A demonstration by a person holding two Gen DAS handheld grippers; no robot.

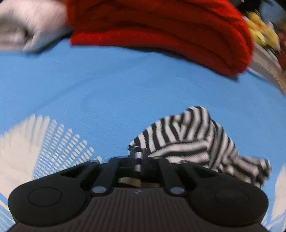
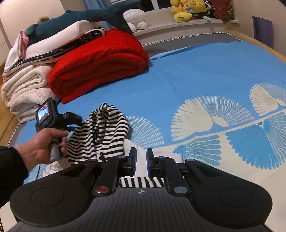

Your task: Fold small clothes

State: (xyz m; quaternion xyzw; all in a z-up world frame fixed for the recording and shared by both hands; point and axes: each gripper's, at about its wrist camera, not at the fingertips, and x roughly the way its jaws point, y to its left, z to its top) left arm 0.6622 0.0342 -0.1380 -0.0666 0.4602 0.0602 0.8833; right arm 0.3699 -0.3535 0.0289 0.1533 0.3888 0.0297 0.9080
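A small black-and-white striped garment (image 1: pixel 193 139) hangs from my left gripper (image 1: pixel 138 151), which is shut on its edge and holds it above the blue bedspread (image 1: pixel 107 92). In the right wrist view the same striped garment (image 2: pixel 101 132) is lifted at the left, with the left gripper (image 2: pixel 71 118) and a hand (image 2: pixel 42 144) holding it. My right gripper (image 2: pixel 141 155) is open, its fingers a small gap apart over white cloth (image 2: pixel 141 166). Part of the striped fabric (image 2: pixel 141 182) lies under the right gripper's base.
A folded red blanket (image 2: pixel 100 62) lies at the back left, beside a stack of cream and white bedding (image 2: pixel 25 89) with a plush shark (image 2: pixel 85 17) on top. Yellow plush toys (image 2: pixel 187 9) sit on the window ledge. The bedspread has white fan patterns (image 2: pixel 211 116).
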